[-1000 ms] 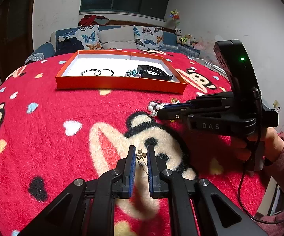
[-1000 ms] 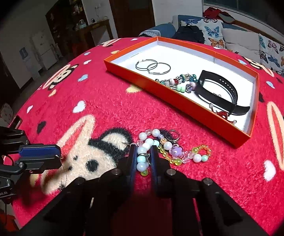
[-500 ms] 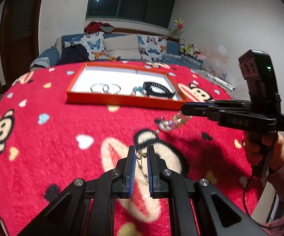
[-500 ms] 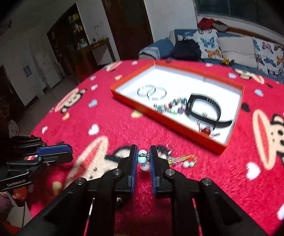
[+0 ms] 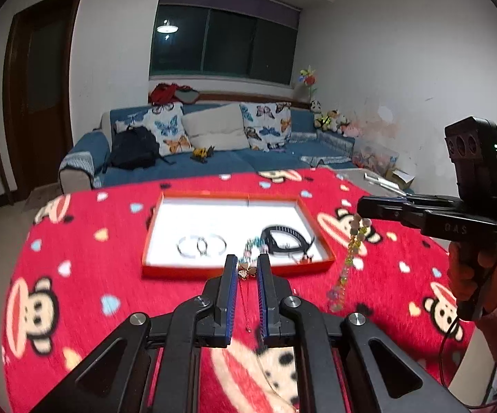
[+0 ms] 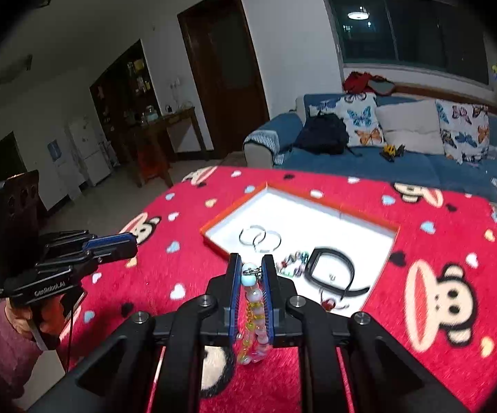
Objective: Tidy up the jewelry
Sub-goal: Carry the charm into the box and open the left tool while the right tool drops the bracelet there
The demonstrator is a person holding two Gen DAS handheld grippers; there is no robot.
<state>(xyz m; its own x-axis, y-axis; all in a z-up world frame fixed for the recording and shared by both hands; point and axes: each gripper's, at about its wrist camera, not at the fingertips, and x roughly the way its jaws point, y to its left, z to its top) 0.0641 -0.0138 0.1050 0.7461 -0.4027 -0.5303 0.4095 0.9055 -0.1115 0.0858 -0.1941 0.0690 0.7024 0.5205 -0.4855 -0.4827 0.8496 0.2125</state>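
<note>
Above the red worktop (image 5: 76, 241), before the orange tray (image 5: 234, 268) with hoops (image 5: 202, 245) and a black band (image 5: 284, 237), left tongs (image 5: 246, 270) grasp a flower-charm chain (image 5: 247, 270), right tongs (image 6: 251, 270) a bead strand (image 6: 253, 306).

Jewelry lifted near the orange tray (image 5: 234, 270)

A clover necklace (image 5: 247, 272) and a beaded bracelet (image 6: 253, 309) hang above the red blanket; two silver hoops (image 5: 201, 245), beads (image 6: 291, 263) and a black band (image 6: 334, 272) lie inside the tray.

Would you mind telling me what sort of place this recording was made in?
Most likely a home living room: a blue sofa with butterfly cushions, soft toys on its far end, and a table under a red monkey-print blanket.
</note>
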